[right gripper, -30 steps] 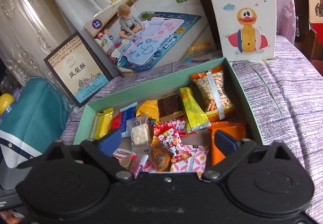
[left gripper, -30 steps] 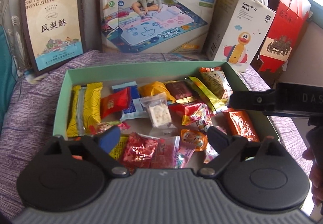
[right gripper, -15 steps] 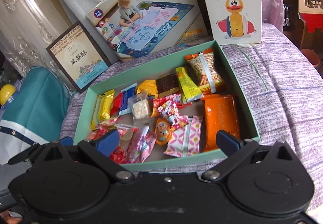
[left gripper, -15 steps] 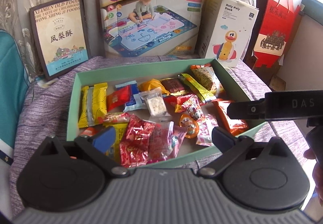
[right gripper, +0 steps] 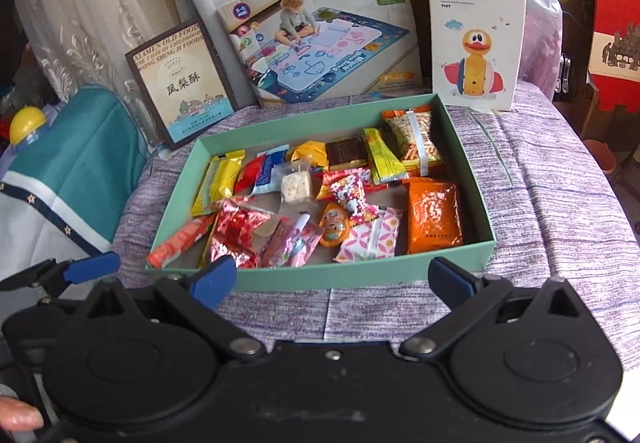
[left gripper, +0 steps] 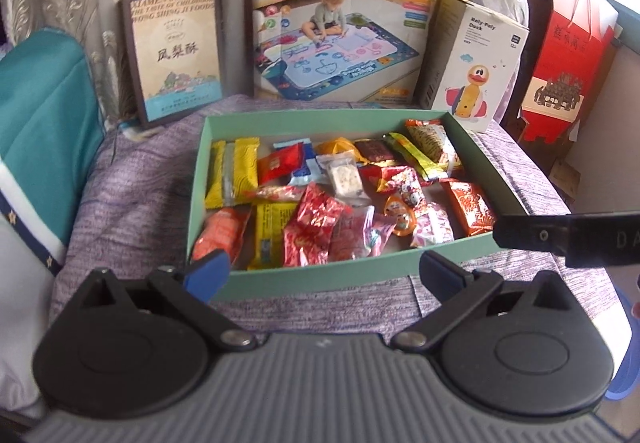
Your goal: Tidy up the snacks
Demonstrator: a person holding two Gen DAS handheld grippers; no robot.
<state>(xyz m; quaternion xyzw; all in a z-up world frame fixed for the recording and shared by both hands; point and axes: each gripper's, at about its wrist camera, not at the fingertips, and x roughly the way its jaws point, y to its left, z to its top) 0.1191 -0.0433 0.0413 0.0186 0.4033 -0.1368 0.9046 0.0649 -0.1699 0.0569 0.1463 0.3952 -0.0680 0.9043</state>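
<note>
Since both grippers were drawn back, the green box of snacks on the purple cloth is fully framed; left gripper and right gripper are spread, empty. Sorting is judged finished.

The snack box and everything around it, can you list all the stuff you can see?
snack box: one, mint green, open, on the purple cloth
wrapped snacks: many, mixed colours, loose inside the box
orange packet: one, box's near right corner
yellow packet: one, box's far left
pineapple cake box: one, brown-framed, standing behind left
play mat box: one, colourful, behind the middle
Roly-Poly Duck box: one, white, behind right
red gift bag: one, far right
teal cloth: one, left
left gripper: one, black with blue pads, open, empty
right gripper: one, black, open, empty
</note>
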